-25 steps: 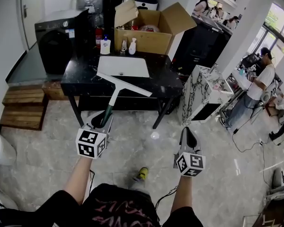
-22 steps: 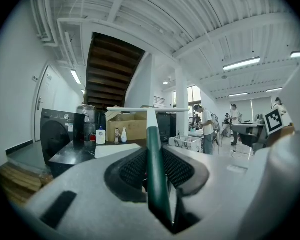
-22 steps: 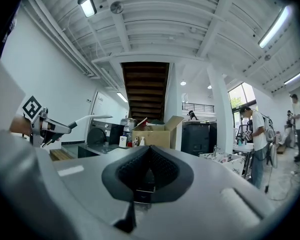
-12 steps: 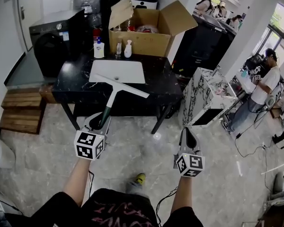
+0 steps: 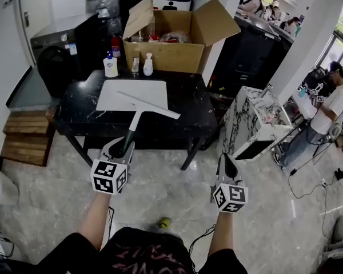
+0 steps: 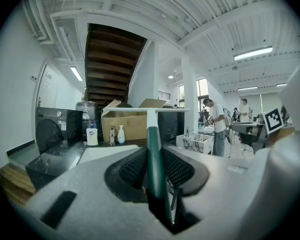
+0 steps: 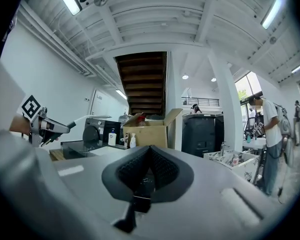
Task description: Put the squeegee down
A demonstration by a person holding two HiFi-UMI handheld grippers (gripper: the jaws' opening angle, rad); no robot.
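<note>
Black marble-look table is sitting in the middle of the room, and a dark washing machine is standing off its left end. A big cardboard box is sitting at the back of the table with its flaps hanging open, and a white panel is lying flat in front of it.

The squeegee isn't down yet. The left gripper is clamping its green handle between the jaws, and the white blade is sticking out crosswise over the table's near edge, up in the air. The right gripper is hanging off to the right, jaws pressed together on nothing.

A soap bottle and a smaller white bottle are standing near the box's left front corner.
</note>
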